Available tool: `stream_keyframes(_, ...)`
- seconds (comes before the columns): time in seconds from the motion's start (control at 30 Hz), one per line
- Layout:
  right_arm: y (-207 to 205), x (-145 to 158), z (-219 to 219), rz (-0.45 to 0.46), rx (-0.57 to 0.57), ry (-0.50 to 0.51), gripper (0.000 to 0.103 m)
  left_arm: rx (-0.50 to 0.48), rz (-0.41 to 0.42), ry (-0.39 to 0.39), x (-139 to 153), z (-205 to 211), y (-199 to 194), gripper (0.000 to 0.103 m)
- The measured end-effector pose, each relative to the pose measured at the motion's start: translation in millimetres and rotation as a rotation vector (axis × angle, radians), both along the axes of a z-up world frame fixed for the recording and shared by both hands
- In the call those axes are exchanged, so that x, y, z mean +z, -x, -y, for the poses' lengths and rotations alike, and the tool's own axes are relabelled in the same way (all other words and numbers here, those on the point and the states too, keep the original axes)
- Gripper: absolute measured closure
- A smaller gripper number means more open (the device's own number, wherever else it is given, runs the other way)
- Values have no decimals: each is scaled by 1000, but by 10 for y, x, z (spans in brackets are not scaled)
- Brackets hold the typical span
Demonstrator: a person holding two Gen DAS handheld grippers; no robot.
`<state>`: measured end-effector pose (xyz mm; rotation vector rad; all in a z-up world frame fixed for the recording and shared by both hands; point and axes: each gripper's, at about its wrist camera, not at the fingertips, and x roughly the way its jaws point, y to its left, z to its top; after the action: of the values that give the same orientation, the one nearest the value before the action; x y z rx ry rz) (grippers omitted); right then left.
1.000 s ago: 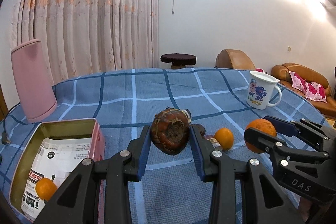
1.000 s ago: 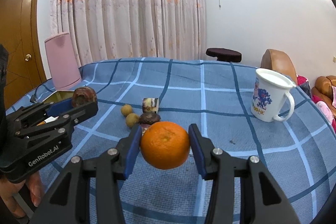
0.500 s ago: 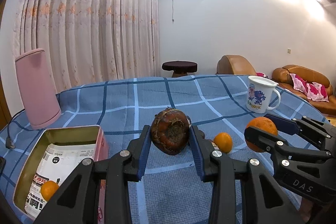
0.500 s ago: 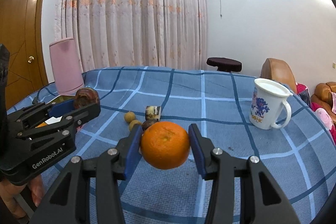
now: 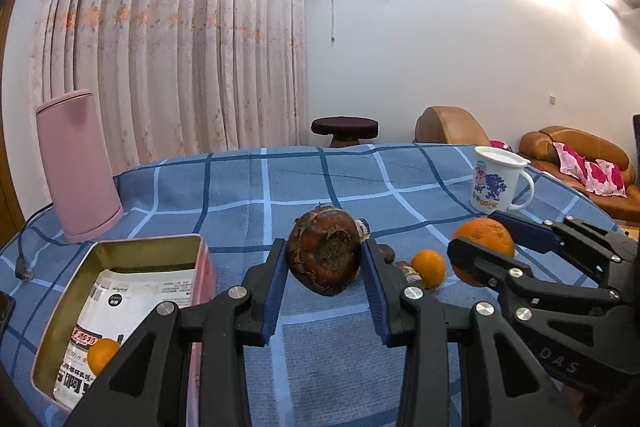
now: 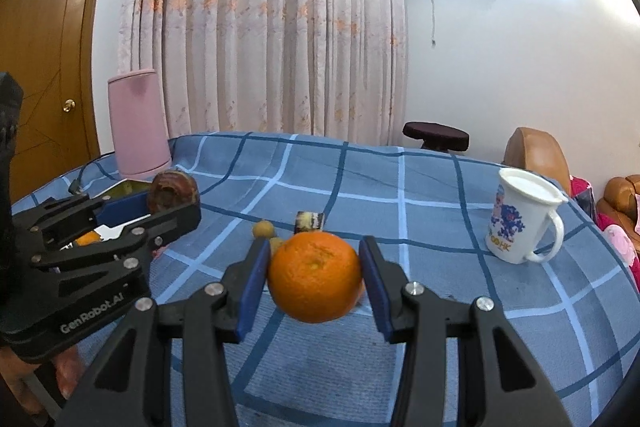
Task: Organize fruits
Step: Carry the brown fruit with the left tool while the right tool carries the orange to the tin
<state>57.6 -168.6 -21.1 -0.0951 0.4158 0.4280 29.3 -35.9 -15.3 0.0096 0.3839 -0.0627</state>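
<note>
My left gripper is shut on a dark brown, wrinkled round fruit and holds it above the blue checked cloth; it also shows in the right wrist view. My right gripper is shut on a large orange, seen in the left wrist view to the right. A pink-sided tin box at lower left holds a printed packet and a small orange. Another small orange lies on the cloth between the grippers.
A white printed mug stands at the right of the table. A tall pink container with a cable stands at the back left. Small brown fruits and a dark chunk lie mid-table. Sofas lie beyond.
Both grippers have risen a little with their fruits still held; the table and box sit lower in both views.
</note>
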Motion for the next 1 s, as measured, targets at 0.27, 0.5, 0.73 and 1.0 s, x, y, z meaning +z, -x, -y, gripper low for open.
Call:
stream_keyframes(0.27, -90, -6, -242, -32, 33, -13, 54, 39, -12, 28, 24, -270, 58, 64)
stream_keyframes(0.5, -130, 95, -553, -34, 94, -11, 54, 108, -39, 28, 24, -598, 69, 64)
stream_keyframes(0.73, -206, 177, -1011, -43, 179, 2, 54, 195, -66, 41, 16, -1001, 71, 64)
stream_keyframes(1.0, -245, 197, -1488, -72, 280, 8, 54, 280, -112, 76, -50, -1399, 83, 64)
